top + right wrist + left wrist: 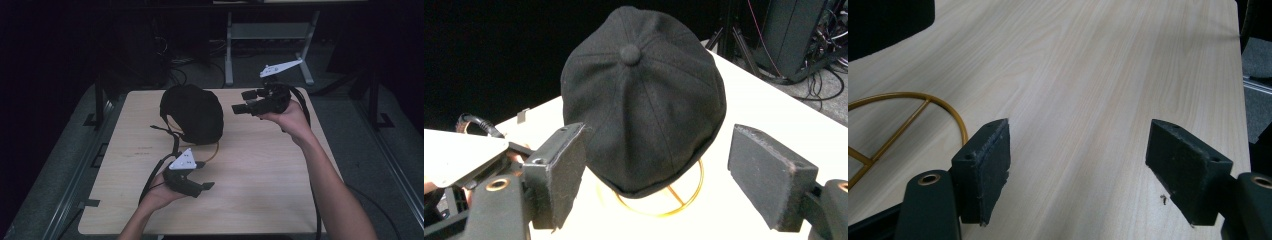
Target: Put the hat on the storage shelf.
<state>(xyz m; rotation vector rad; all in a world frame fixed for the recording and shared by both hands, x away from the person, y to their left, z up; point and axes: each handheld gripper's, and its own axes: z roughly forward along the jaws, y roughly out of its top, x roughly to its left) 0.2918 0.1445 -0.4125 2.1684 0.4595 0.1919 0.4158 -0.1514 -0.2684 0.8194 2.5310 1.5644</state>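
Note:
A black flat cap (192, 112) sits on a gold wire stand (214, 150) near the middle of the wooden table (265, 175). My right gripper (242, 101) is held above the table just right of the cap, jaws open and pointing at it. In the right gripper view the cap (644, 95) fills the space beyond the open gripper (656, 155), with the stand's ring (691, 197) under it. My left gripper (204, 175) is low at the front, just in front of the stand, open and empty. The left gripper view shows the open gripper (1080, 155) over bare wood, the gold ring (950, 110) to its left.
Black cables trail from both grippers across the table. Behind the table stand a grey metal frame (229, 50) and tangled wires on a dark floor. A dark equipment box (794, 35) sits past the table's far corner. Rails run along both table sides.

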